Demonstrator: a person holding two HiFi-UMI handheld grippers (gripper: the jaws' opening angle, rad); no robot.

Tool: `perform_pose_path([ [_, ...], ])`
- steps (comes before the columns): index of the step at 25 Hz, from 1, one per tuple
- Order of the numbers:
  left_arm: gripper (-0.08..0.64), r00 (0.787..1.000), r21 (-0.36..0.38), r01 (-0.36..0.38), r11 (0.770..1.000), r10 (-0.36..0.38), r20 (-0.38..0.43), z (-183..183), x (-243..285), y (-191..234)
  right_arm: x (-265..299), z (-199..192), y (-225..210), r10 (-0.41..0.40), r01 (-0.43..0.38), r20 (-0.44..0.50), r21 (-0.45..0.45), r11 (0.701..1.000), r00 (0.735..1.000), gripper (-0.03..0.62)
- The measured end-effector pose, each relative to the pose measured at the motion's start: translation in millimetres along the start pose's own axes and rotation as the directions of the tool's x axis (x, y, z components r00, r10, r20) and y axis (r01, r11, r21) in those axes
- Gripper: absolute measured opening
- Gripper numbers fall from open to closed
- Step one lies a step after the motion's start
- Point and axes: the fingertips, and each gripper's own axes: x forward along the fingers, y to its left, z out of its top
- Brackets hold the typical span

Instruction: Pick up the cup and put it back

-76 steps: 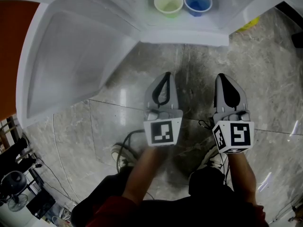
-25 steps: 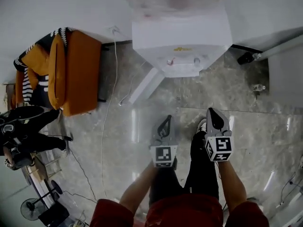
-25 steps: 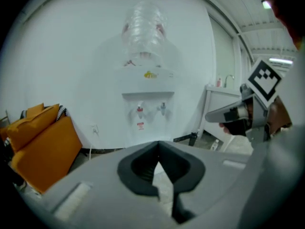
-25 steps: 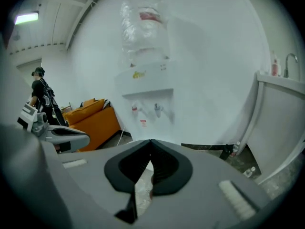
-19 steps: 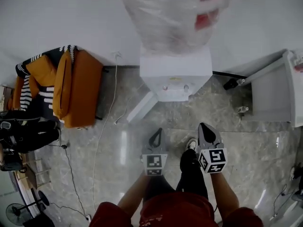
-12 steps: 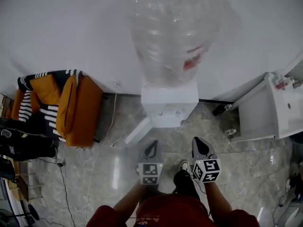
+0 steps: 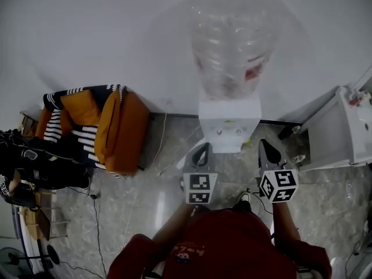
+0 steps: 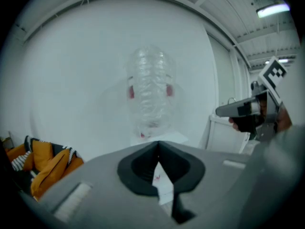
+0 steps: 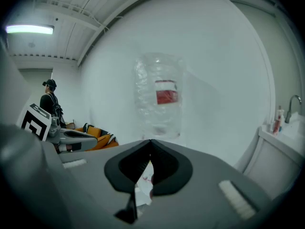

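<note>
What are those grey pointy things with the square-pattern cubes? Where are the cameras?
They are grabbing tools a person holds: the left gripper and the right gripper. One camera sits on the person's head, looking down. Two more ride on the tools, each looking along its fingers. Both pairs of fingers are pressed together, holding nothing. Ahead stands a white water dispenser with a big clear bottle on top. An orange chair sits left of it on the grey floor. No cup shows.

Orange chair (image 7: 123, 133) w/ blk-white striped cloth (image 7: 86, 136); clear bottle (image 7: 231, 42), red label (image 7: 254, 73).
</note>
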Motion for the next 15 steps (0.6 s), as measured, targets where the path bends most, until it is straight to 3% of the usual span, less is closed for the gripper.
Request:
perform_pose_path([
  [6, -0.002, 0.996, 0.081, -0.029, 0.996, 0.022, 0.088, 44, -26, 10, -16, 44, 23, 0.022, -0.019, 0.087, -0.042, 0.999, 0.996, -0.002],
  [15, -0.002, 0.989, 0.144, -0.058, 0.988, 0.037, 0.143, 63, -41, 7, -17, 46, 42, 0.056, -0.048, 0.12, -0.071, 0.996, 0.991, -0.002],
])
